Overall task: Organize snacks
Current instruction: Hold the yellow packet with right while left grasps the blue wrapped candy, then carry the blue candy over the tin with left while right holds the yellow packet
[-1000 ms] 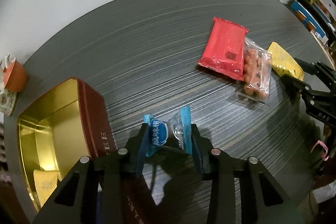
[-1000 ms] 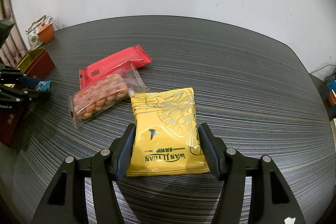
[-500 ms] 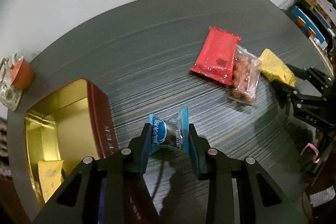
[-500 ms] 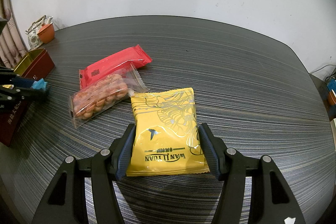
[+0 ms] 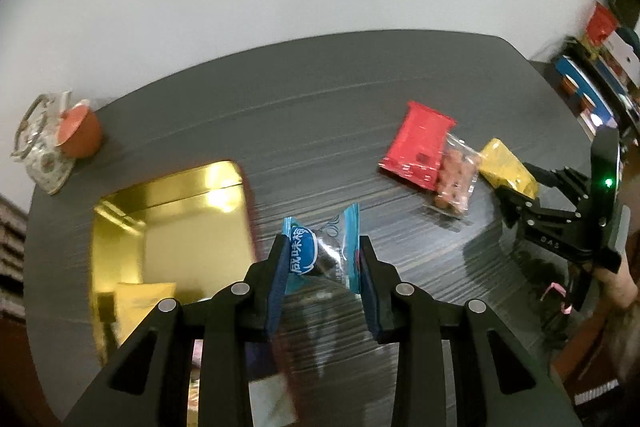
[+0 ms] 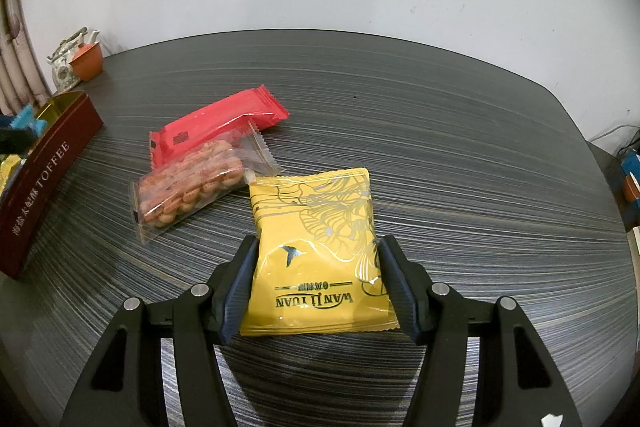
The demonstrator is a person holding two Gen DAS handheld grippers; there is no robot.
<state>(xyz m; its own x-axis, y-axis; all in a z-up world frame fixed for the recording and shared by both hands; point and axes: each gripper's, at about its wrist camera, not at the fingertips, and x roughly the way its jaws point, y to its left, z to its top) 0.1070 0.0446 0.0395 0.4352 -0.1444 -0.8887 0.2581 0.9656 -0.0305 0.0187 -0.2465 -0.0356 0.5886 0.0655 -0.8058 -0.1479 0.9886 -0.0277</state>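
My left gripper is shut on a blue-and-clear candy packet and holds it in the air beside the open toffee tin, whose gold inside holds a yellow packet. My right gripper has its fingers on both sides of a yellow snack packet that lies on the table. A red packet and a clear bag of orange snacks lie just left of it. The tin's dark red side shows at far left in the right wrist view.
A dark striped table stands against a white wall. A patterned teapot and an orange cup stand at the far left corner. Shelves with boxes stand past the table's right end.
My left gripper has risen and moved left toward the tin with the candy packet. The right gripper has stayed around the yellow packet.
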